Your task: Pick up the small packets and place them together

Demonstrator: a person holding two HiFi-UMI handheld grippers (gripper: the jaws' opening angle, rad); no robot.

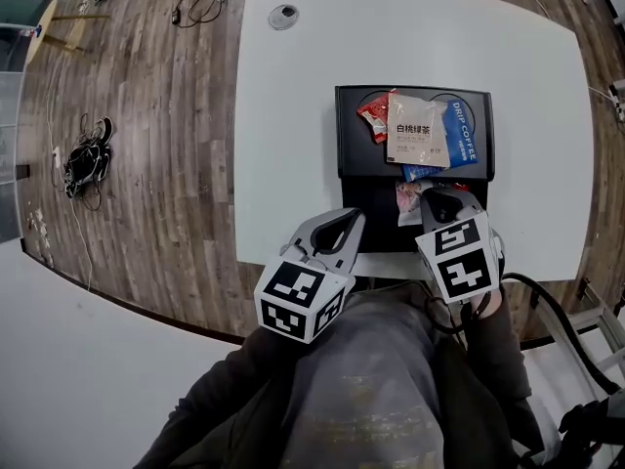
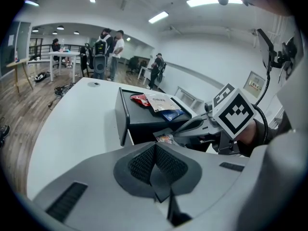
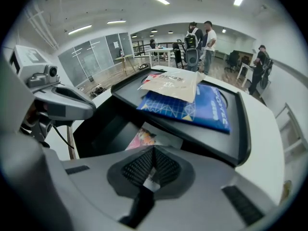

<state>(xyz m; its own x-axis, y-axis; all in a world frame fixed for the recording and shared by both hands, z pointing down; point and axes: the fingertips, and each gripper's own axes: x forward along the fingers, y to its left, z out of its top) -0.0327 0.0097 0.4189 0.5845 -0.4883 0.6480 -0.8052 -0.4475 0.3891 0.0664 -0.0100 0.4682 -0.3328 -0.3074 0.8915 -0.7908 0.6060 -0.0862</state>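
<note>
Right gripper view: right gripper [image 3: 153, 170] pinches the pink packet [image 3: 143, 139] by its nearest edge; probably light, limp, slick. Left gripper [image 2: 155, 167] closed, empty.

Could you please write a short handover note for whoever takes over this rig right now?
Left tool: shut, empty, held near the table's front edge, beside the black tray.
Right tool: shut on the edge of the pink packet, which lies on the lower black surface in front of the tray.
Done: red packet, beige tea packet and blue drip coffee packet lie piled on the tray, with a smaller blue packet at its near edge.
Left: probably move the pink packet onto that pile.
</note>
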